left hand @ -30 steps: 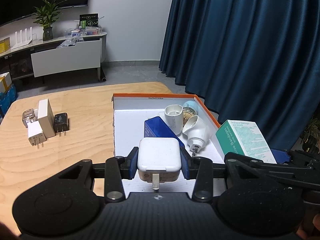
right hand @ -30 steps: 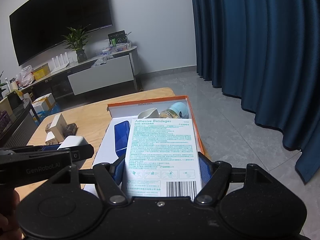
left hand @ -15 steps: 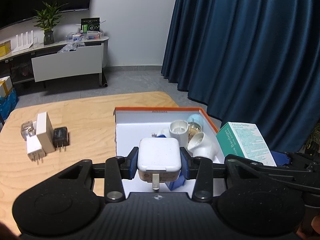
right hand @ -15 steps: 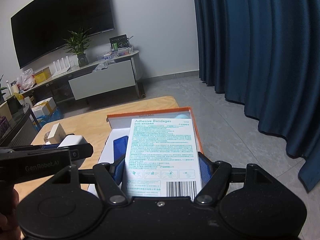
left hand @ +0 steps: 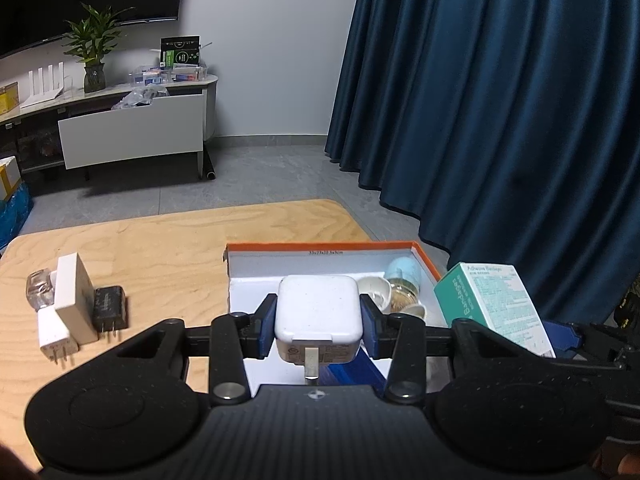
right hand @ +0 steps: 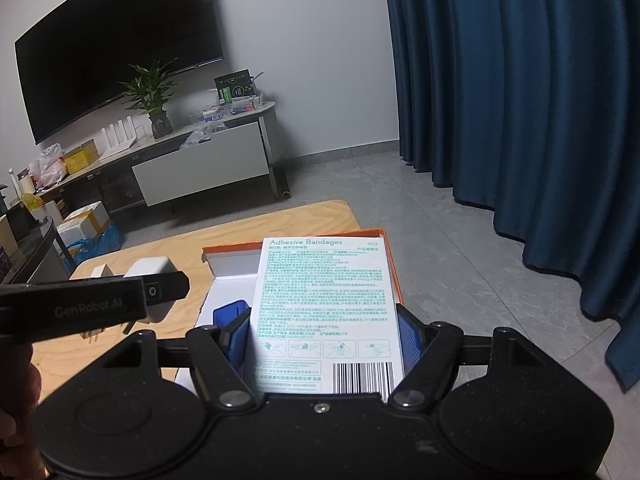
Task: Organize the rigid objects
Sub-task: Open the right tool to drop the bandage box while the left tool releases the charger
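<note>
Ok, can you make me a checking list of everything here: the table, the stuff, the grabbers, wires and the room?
Surface: light wooden table, rounded corners.
Job's things: white square plug charger in the left gripper; white and green adhesive bandages box in the right gripper; orange-rimmed white cardboard box holding small white cups and a pale blue-capped jar.
Clutter: white, black and clear chargers grouped on the table's left.
Grippers: both shut on their items.
Cables: nothing seen.
Surroundings: dark blue curtain, wall television, potted plant.
</note>
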`<move>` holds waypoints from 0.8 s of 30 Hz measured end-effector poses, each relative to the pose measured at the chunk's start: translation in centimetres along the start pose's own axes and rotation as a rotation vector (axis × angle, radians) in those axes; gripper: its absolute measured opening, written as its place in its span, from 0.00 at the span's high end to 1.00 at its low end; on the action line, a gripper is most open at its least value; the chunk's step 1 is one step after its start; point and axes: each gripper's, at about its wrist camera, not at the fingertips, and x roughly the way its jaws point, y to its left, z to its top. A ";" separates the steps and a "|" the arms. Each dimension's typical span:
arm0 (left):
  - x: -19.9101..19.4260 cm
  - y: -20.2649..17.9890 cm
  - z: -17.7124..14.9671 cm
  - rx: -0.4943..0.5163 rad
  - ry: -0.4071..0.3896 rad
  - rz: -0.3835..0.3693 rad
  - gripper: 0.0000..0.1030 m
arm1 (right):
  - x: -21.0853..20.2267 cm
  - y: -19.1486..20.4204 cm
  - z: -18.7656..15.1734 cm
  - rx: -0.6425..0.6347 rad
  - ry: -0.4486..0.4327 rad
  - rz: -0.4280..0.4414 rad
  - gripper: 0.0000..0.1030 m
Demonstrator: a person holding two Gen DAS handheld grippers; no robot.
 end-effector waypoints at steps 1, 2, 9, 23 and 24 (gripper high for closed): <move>0.2 0.0 0.2 0.000 0.000 0.000 0.59 | 0.3 0.1 0.2 -0.001 0.001 0.000 0.18; 0.5 0.1 0.4 -0.001 0.002 0.001 0.59 | 0.5 0.1 0.3 -0.001 0.002 0.001 0.18; 2.2 0.5 1.4 -0.006 0.015 0.002 0.59 | 2.2 0.4 0.8 0.007 0.009 0.005 0.18; 5.8 1.3 2.8 -0.009 0.054 0.000 0.59 | 4.0 0.2 0.9 0.002 -0.017 0.028 0.14; 6.1 1.3 2.8 -0.010 0.058 -0.002 0.59 | 3.9 0.1 0.9 0.004 -0.021 0.029 0.14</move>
